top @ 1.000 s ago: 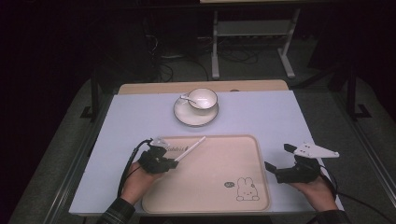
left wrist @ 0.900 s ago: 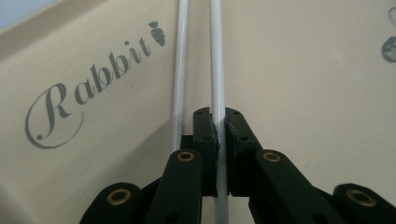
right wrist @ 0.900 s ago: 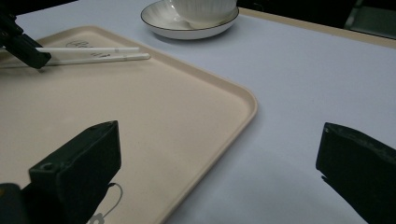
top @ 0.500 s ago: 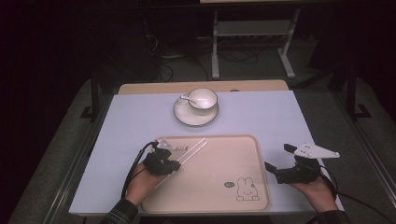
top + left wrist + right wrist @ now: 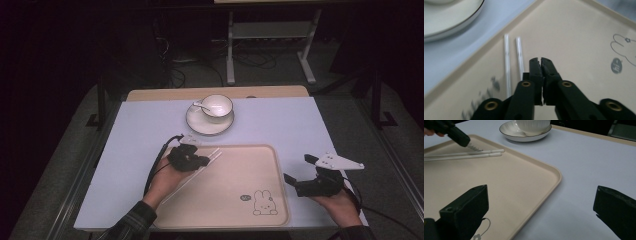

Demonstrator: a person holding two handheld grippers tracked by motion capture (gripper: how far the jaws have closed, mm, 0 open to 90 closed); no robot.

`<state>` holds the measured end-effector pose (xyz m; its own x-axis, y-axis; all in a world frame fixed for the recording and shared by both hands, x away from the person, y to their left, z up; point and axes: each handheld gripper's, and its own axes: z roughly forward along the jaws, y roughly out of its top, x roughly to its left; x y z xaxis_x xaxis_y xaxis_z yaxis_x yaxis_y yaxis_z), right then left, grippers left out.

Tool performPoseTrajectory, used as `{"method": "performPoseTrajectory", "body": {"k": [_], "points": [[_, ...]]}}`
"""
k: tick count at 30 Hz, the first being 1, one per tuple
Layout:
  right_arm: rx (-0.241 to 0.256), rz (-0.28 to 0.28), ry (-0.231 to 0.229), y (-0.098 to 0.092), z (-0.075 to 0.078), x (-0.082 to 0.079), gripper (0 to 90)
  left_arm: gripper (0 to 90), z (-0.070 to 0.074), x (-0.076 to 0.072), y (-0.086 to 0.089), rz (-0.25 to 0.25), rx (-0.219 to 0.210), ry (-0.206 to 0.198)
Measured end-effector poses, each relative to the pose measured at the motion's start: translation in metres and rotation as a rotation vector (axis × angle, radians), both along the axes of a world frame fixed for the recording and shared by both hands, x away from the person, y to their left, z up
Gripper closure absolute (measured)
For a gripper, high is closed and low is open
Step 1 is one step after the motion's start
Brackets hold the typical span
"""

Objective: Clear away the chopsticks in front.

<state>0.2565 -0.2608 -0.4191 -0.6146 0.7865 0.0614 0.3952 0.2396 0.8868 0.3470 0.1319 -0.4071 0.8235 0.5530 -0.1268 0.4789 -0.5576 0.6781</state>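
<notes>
Left gripper view put the chopsticks [image 5: 512, 60] at the heart of the work: two white sticks lay side by side on the tray [image 5: 579, 37], near its edge facing the saucer [image 5: 451, 17], with nothing clamping them. The left gripper [image 5: 540, 60] hovered just beside them, its black jaws pressed together on nothing. From the high view the pair [image 5: 200, 169] ran slantwise across the tray's [image 5: 235, 210] left part, one end close to the corner nearest the saucer [image 5: 207, 122], and the left gripper [image 5: 202, 161] sat over that end. My reading is that the sticks had been set down on the tray and let go, so that part of the job looked done; whether they lay flat along their whole length I could not tell, since the hand covered the middle. What seemed left was whatever else belonged on the tray, perhaps the cup [image 5: 217, 106] standing on the saucer beyond the tray, with a spoon [image 5: 199, 105] resting at its side. Off the tray's right edge, on the pale blue table cover [image 5: 300, 130], the right gripper [image 5: 296, 170] waited with jaws spread wide and empty, the right gripper view showing that gap [image 5: 541, 210] clearly.
</notes>
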Motion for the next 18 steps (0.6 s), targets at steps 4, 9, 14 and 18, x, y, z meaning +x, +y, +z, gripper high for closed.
{"method": "performPoseTrajectory", "body": {"k": [4,9,14,18], "points": [[0.002,-0.004,0.003,-0.001,-0.001,0.0,0.0,89.6,-0.007,0.021,-0.019,-0.02,-0.008,0.017],[0.007,-0.013,0.005,-0.005,-0.001,-0.001,0.0,89.6,-0.023,0.037,-0.038,-0.038,0.025,0.039],[0.009,-0.019,0.006,-0.008,-0.002,-0.001,0.0,89.6,-0.032,0.04,-0.035,-0.02,0.045,0.032],[0.011,-0.024,0.007,-0.009,-0.002,-0.002,0.0,89.6,-0.033,0.041,-0.023,0.007,0.041,0.036]]}}
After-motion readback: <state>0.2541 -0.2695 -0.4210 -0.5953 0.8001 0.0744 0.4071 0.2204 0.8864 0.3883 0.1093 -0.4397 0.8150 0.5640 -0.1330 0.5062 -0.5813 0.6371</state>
